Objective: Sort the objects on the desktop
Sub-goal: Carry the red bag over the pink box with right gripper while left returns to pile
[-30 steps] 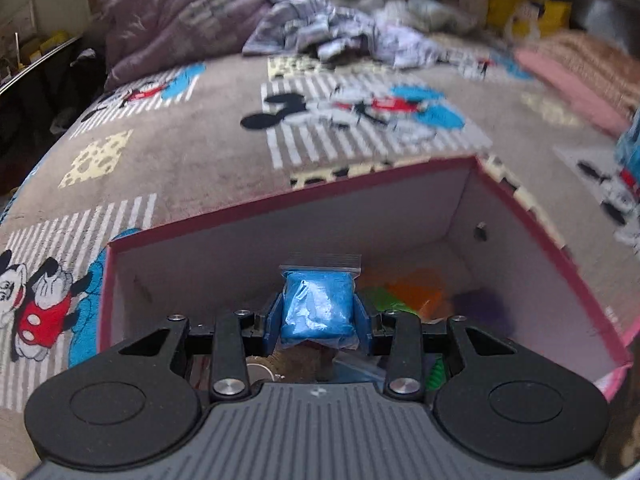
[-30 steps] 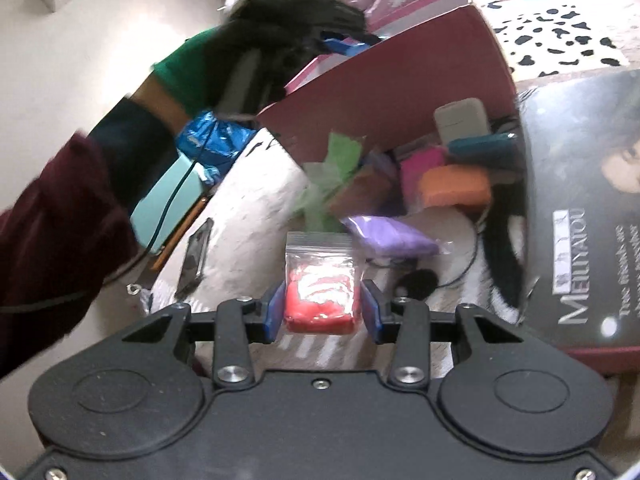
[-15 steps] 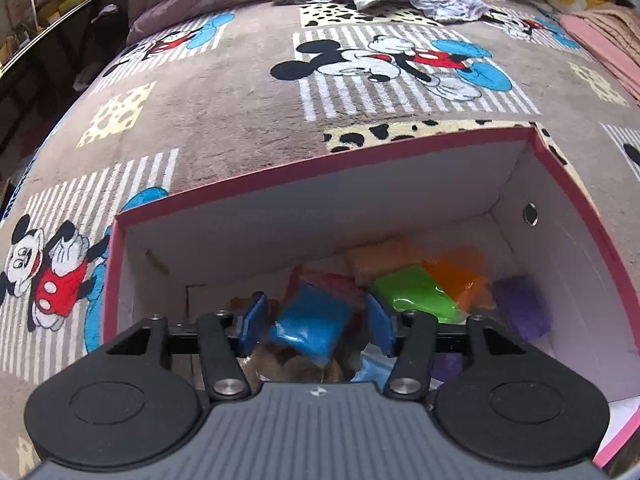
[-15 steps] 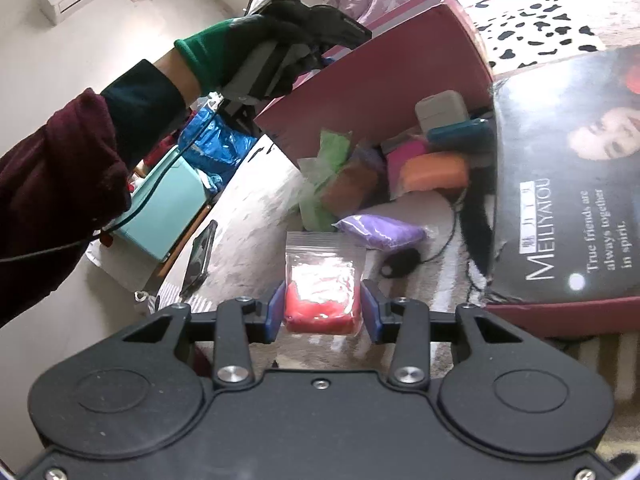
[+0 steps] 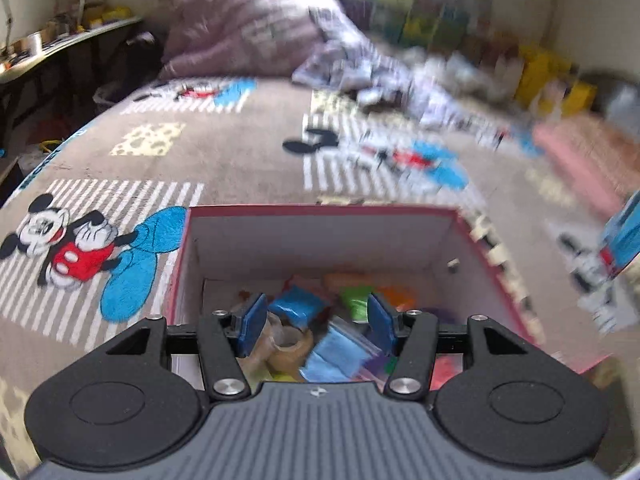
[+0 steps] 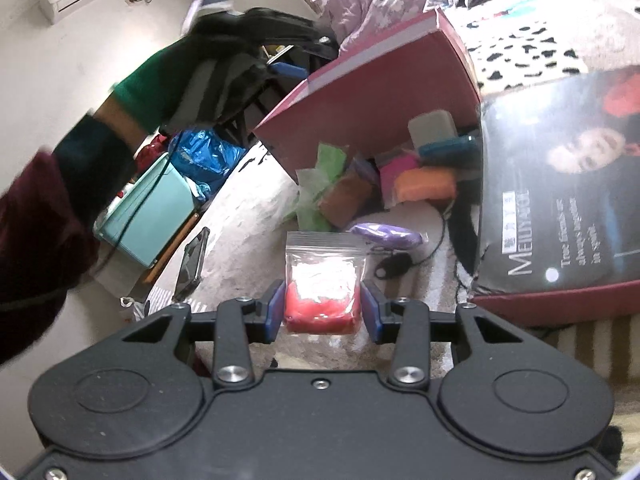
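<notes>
My left gripper (image 5: 316, 322) is open and empty above the open pink-rimmed box (image 5: 320, 213). The blue clay bag (image 5: 298, 306) lies inside the box among other coloured clay bags and a tape roll (image 5: 286, 346). My right gripper (image 6: 323, 312) is shut on a red clay bag (image 6: 322, 294) in a clear zip pouch, held above the bed. Beyond it lie a purple bag (image 6: 386, 235), an orange bag (image 6: 424, 185), a brown bag (image 6: 344, 199) and a green bag (image 6: 320, 186) beside the pink box's outer wall (image 6: 376, 96). The left gripper shows there (image 6: 288, 46), held in a gloved hand over the box.
The box stands on a Mickey Mouse blanket (image 5: 200, 152) with a rumpled quilt (image 5: 256, 28) behind. A dark box lid with a portrait (image 6: 560, 184) lies to the right. A phone (image 6: 194, 262), a black cable (image 6: 394, 266) and a teal case (image 6: 148, 210) lie at the left.
My left gripper opened and dropped the blue clay bag into the box, then lifted and drew back. My right gripper still holds the red bag and has barely moved.
</notes>
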